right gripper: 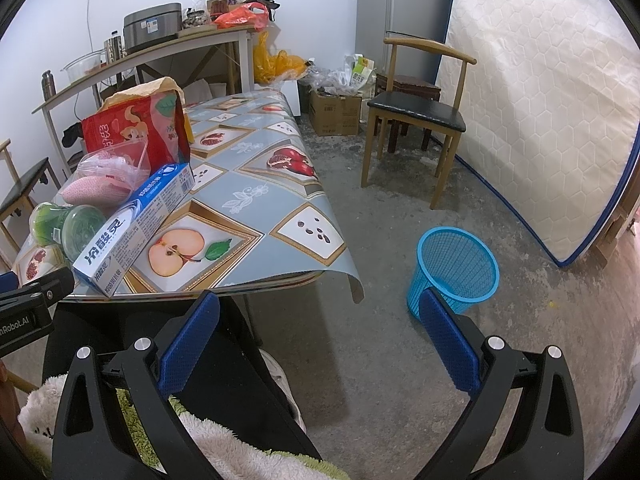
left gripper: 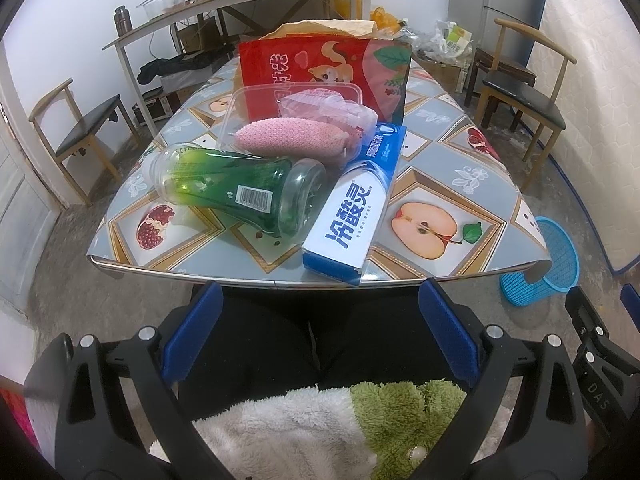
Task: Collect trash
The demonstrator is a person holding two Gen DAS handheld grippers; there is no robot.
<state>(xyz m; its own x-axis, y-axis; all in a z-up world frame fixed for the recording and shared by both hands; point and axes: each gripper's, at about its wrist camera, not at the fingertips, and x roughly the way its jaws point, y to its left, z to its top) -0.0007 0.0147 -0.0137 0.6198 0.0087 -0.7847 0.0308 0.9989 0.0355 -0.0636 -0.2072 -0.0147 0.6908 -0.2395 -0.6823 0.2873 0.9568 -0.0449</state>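
Trash lies at the near end of the table: a blue and white toothpaste box, a green plastic bottle on its side, a clear plastic box holding pink foam wraps, and a red snack bag upright behind them. A blue mesh bin stands on the floor to the table's right. My left gripper is open and empty, below the table's front edge. My right gripper is open and empty, over the floor between table and bin.
Wooden chairs stand at the left and right of the table. A mattress leans on the right wall. A shelf table with a cooker and boxes of clutter stand at the back.
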